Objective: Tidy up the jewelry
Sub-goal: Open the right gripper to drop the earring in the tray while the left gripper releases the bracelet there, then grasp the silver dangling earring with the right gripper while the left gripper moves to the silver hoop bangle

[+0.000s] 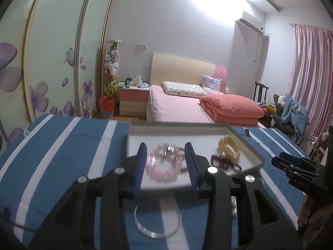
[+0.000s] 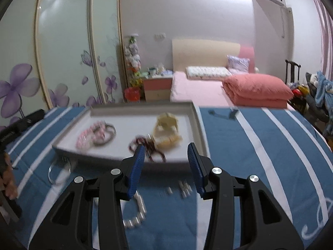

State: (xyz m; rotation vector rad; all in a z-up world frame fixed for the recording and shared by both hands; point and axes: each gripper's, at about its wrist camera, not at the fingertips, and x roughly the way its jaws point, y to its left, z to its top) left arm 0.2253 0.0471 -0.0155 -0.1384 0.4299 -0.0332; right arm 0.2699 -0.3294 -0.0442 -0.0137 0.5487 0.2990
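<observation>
Looking along the left gripper (image 1: 165, 162) first: jaws apart with nothing clamped, blue pads hanging over the near edge of a shallow white tray (image 1: 245, 139) that sits on a blue-and-white striped cloth (image 1: 62, 145). Pink bead bracelet (image 1: 164, 162) lies in the tray, framed in the gap between the pads but not pinched, with a dark ring-like piece touching its far side. Right of it in the same tray are a dark red bead string (image 1: 224, 161) and a cream-yellow bangle (image 1: 229, 148), just beside each other. On the cloth below the jaws lies a clear bangle (image 1: 157, 223), outside the tray. Right gripper (image 1: 295, 164) pokes in at the right edge, seen side-on there. Switching to the right wrist view: right gripper (image 2: 166, 160) has jaws apart, empty, pointing at the tray's (image 2: 62, 145) near right part. Same pink bracelet (image 2: 89, 136), red string (image 2: 145, 148) and yellow bangle (image 2: 166, 131) show in the tray, all blurred. Only this view shows a silver-white bead bracelet (image 2: 135, 216) on the cloth under the left pad, plus a few loose silvery bits (image 2: 183, 189) near it, possibly more beads, too smeared to tell. Clear bangle (image 2: 58, 173) sits by the tray's near left corner. Left gripper's body (image 2: 18, 125) shows at the left edge only, jaws out of frame.
</observation>
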